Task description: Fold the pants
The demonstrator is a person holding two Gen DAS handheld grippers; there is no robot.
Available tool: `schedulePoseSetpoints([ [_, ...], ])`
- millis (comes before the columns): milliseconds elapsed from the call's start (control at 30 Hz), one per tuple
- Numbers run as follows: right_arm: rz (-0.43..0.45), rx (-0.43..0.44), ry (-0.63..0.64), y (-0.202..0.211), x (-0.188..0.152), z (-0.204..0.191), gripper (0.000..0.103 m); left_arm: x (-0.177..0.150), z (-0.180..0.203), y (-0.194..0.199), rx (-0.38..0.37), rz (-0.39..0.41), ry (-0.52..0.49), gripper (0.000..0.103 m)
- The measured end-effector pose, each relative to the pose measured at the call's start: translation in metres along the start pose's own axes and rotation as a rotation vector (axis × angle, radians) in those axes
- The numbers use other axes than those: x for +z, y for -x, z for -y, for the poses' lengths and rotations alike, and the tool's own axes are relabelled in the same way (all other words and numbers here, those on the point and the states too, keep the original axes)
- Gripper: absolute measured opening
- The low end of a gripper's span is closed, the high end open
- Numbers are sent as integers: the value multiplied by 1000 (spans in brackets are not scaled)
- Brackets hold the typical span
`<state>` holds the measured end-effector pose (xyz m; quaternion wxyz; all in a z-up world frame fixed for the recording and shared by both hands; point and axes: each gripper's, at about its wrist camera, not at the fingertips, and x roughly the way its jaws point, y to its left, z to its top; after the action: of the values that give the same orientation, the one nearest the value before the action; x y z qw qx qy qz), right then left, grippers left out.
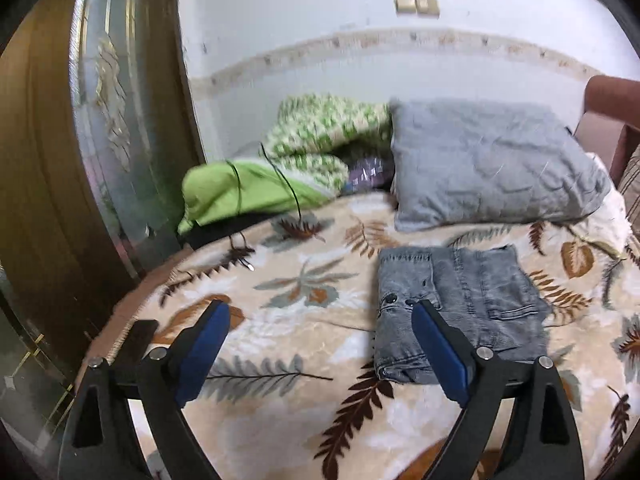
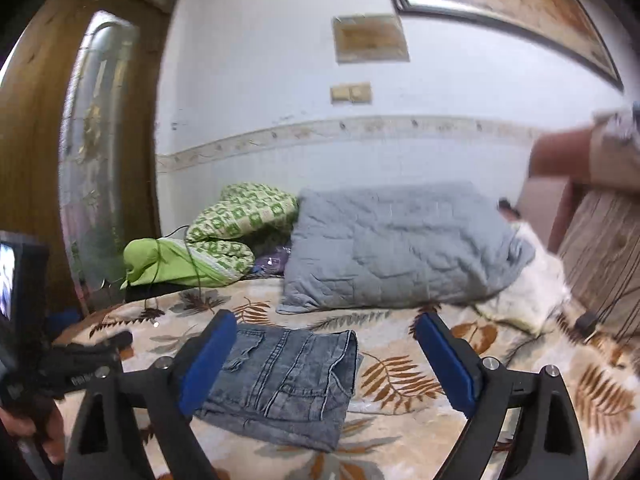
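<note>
The grey denim pants (image 1: 460, 312) lie folded into a compact rectangle on the leaf-patterned bed cover (image 1: 300, 288). My left gripper (image 1: 320, 308) is open and empty, hovering above the bed with the pants behind its right finger. In the right wrist view the folded pants (image 2: 288, 380) lie just behind my left finger. My right gripper (image 2: 326, 322) is open and empty above them. The left gripper's body (image 2: 80, 360) shows at the left edge of the right wrist view.
A grey pillow (image 1: 492, 164) and a green patterned quilt (image 1: 316, 136) lie at the back against the wall. A thin black cable (image 1: 280, 184) trails over the green bundle. A wooden door (image 1: 60, 160) stands left. A striped headboard (image 2: 600, 248) is at right.
</note>
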<state>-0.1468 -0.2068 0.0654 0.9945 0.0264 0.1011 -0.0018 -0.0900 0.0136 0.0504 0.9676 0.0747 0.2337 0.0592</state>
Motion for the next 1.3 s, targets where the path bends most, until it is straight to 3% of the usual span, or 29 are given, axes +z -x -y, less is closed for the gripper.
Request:
schedulePoseSetpoints([
  [200,-14,36,7,41,-8,-16,94,5,-4,47,-9,57,-8,100],
  [433,-39,41,-3,48,-18,-18,94,18,-11,76,-35,80,17,101],
  [1300,-119,55,18,26,-35,-21,94,7,-12,49,-43,3,19,101],
])
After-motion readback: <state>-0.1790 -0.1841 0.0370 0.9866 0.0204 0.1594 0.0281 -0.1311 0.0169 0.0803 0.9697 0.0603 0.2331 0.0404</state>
